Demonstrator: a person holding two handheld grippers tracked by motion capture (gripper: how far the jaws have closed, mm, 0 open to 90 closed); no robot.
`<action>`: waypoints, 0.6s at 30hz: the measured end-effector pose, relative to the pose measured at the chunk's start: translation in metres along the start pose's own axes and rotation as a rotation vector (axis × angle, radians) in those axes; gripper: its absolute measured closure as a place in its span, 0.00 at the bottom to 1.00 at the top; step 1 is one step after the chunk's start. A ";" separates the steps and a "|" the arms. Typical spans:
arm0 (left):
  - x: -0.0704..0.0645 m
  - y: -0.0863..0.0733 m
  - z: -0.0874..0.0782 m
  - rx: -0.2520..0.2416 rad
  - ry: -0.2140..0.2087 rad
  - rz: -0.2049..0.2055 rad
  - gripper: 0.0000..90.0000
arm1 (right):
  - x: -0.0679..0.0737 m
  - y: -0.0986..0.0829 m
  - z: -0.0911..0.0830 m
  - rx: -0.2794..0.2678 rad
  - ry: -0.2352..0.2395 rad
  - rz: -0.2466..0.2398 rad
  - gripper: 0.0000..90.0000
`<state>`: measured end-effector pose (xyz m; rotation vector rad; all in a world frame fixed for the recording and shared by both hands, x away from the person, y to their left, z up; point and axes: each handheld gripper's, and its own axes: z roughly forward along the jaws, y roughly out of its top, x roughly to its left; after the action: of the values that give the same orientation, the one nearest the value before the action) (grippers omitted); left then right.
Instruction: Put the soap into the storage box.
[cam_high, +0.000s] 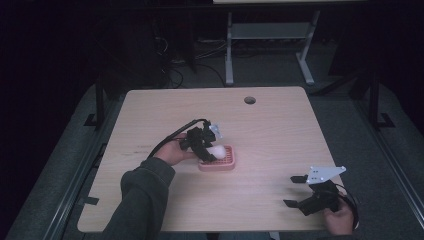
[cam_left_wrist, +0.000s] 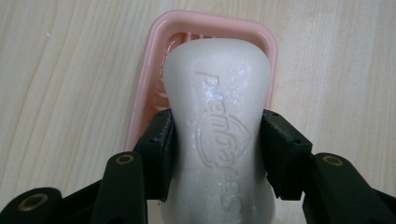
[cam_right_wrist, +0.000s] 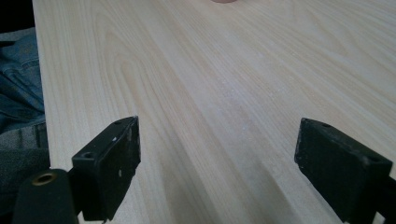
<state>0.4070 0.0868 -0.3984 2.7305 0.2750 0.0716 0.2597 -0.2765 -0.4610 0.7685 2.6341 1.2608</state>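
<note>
A white bar of soap with embossed lettering sits clamped between the jaws of my left gripper, right over a pink slatted soap dish. From the high view the soap is at the dish's left end near the table's middle, with my left gripper shut on it. Whether the soap touches the dish I cannot tell. My right gripper stands open near the front right edge, jaws wide apart over bare wood.
The light wooden table has a round cable hole at the back. A grey-sleeved forearm comes in from the front left. A desk frame stands on the floor beyond the table.
</note>
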 end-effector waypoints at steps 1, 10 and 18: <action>0.000 0.001 0.001 -0.002 -0.001 -0.002 0.55 | 0.000 0.000 0.000 -0.001 0.000 -0.001 0.16; 0.006 0.005 0.011 0.000 -0.010 -0.011 0.55 | 0.000 0.000 -0.001 -0.003 -0.003 -0.004 0.16; 0.009 0.009 0.017 0.006 -0.009 0.000 0.55 | -0.001 0.000 -0.001 -0.005 -0.004 -0.001 0.16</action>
<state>0.4191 0.0741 -0.4108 2.7360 0.2736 0.0581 0.2596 -0.2780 -0.4605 0.7681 2.6265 1.2637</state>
